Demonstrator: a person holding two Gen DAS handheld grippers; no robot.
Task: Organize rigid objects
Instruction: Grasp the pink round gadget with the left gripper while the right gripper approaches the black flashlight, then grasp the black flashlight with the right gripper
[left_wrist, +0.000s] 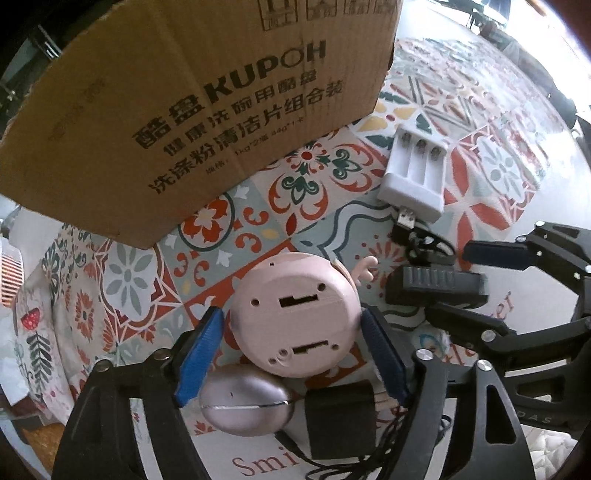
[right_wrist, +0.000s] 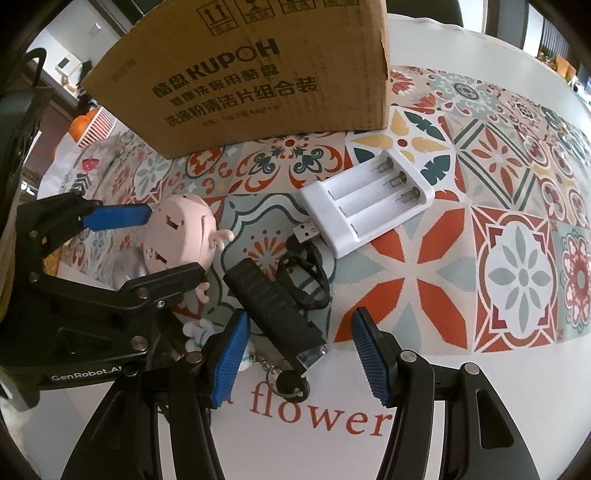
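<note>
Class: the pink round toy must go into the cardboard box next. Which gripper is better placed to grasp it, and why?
The left gripper: its open jaws already straddle the pink toy. The right gripper sits open over the black flashlight, away from the toy.

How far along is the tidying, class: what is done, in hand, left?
Done: nothing visibly; the cardboard box's inside is hidden. In hand: the left gripper straddles the pink toy, pads not pressing; the right gripper is open over the black flashlight. Left: the white battery charger too.
</note>
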